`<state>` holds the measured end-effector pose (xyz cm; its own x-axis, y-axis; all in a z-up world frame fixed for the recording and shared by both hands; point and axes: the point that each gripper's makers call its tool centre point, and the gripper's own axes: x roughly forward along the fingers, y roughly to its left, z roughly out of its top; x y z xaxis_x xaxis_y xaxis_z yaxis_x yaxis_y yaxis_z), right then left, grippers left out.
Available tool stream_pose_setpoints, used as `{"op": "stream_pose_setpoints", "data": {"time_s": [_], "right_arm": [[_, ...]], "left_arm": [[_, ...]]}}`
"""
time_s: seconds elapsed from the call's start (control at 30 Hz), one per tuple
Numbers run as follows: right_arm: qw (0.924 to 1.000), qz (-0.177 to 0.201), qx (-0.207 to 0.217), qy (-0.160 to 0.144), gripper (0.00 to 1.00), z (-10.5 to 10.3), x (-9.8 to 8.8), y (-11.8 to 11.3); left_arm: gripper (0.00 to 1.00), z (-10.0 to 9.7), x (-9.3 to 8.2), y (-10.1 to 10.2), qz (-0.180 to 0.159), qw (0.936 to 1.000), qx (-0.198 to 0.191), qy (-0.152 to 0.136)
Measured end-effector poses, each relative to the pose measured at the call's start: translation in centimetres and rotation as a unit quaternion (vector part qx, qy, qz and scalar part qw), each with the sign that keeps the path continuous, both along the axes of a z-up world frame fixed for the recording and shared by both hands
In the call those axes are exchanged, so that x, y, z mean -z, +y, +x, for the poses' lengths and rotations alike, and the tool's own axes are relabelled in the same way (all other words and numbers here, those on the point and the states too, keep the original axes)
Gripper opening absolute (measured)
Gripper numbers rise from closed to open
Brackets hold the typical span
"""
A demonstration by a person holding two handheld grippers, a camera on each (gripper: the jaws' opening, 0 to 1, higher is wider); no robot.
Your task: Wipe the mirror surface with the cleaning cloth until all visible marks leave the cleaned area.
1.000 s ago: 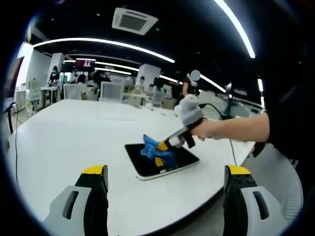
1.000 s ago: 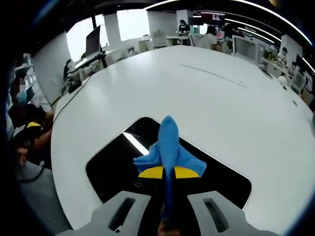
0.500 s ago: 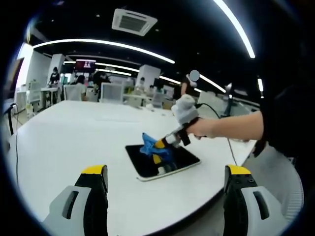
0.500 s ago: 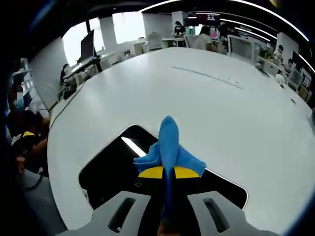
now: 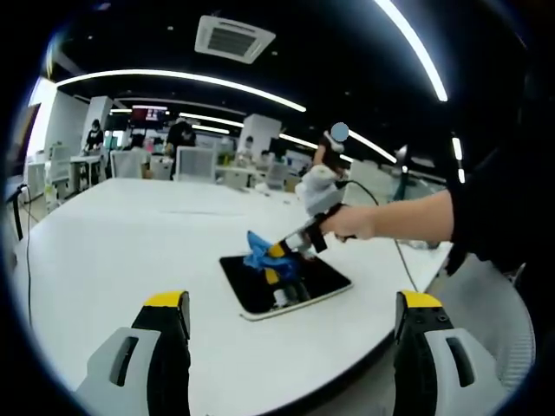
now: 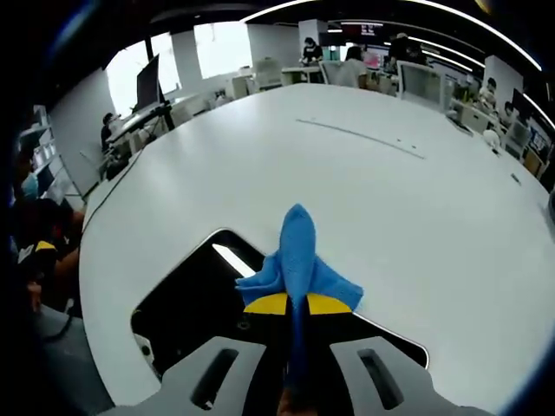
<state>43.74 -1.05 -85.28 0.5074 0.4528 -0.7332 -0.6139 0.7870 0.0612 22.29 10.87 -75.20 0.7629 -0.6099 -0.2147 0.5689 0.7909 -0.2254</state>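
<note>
A dark rectangular mirror point(image 5: 286, 282) with a white rim lies flat on the white table point(image 5: 113, 243). In the left gripper view, my right gripper point(image 5: 274, 252) is shut on a blue cleaning cloth point(image 5: 257, 251) and holds it over the mirror's far edge. My left gripper point(image 5: 290, 347) hangs open above the table's near edge, well short of the mirror, with nothing between its yellow-tipped fingers point(image 5: 165, 305). In the right gripper view, the blue cloth point(image 6: 299, 256) sticks up between the shut yellow tips of my right gripper point(image 6: 297, 305), over the mirror point(image 6: 199, 303), which reflects a ceiling light.
The big white table point(image 6: 408, 208) stretches far beyond the mirror. Desks, monitors, chairs and several people fill the office behind it point(image 5: 191, 156). A person's arm in a dark sleeve point(image 5: 486, 217) reaches in from the right. A cable point(image 5: 22, 251) hangs at the table's left edge.
My right gripper has slid the cloth across the mirror toward its far edge. My left gripper has stayed still and open.
</note>
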Motion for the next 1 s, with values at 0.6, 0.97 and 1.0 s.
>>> {"op": "stream_pose_setpoints", "data": {"time_s": [0.6,0.97,1.0], "right_arm": [[1.0000,0.004,0.005,-0.006,0.00,-0.1,0.0,-0.6],[0.9997,0.003,0.024,-0.007,0.00,-0.4,0.0,-2.7],[0.9996,0.003,0.026,-0.007,0.01,-0.4,0.0,-3.0]], "left_arm": [[0.99,0.0,0.1,0.0,0.003,1.0000,0.000,0.003],[0.99,-0.1,0.3,-0.1,0.007,0.9999,0.004,0.007],[0.99,-0.1,0.3,-0.1,0.007,0.9999,0.004,0.007]]}}
